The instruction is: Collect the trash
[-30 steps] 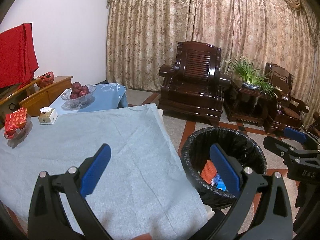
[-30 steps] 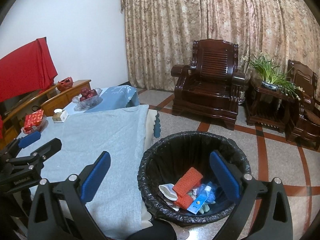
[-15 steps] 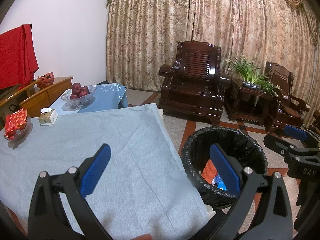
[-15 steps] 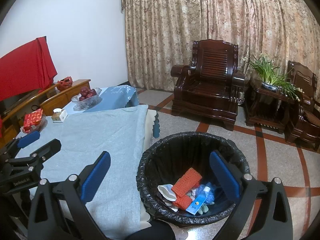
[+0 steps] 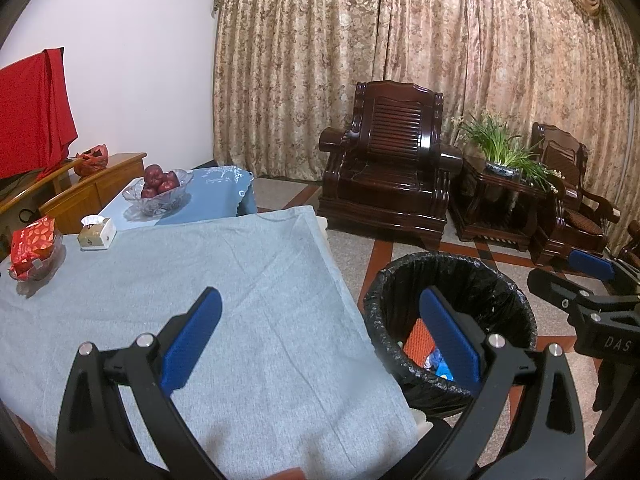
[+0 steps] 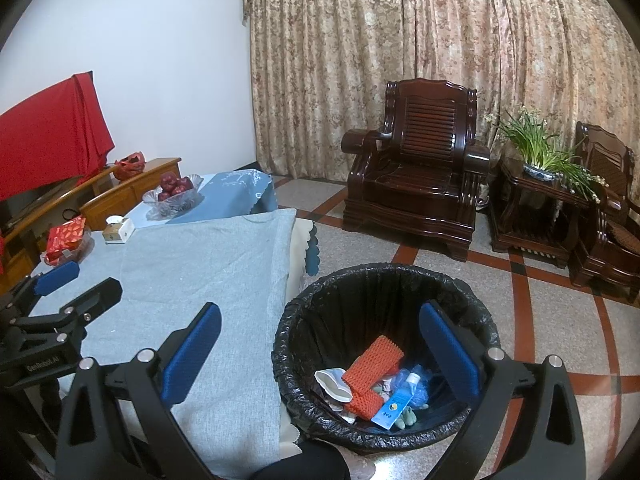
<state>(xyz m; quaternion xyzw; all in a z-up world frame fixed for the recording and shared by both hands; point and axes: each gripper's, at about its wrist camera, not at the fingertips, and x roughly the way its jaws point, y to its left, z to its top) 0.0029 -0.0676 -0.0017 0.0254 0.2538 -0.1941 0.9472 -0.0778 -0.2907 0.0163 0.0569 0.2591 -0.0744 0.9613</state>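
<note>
Trash is sitting in the black-lined bin already: orange foam netting, a white wrapper, a small tube with a blue card, some blue crumpled plastic. Bin is standing on the floor just beside the table's near corner. Grey tablecloth is showing no loose litter in either view; only a fruit bowl, a small tissue box and a red packet in a dish at the far end, which I'm reading as keepers.

Judging the step as a final scan or wrap-up. To do it well: sweep both cameras over the far table edge and the floor around the bin before calling it done, and keep clear of the liner rim.

Left gripper is hanging wide apart over the table corner and bin edge, holding nothing, touching nothing. Right gripper is likewise spread wide above the bin mouth, empty.
</note>
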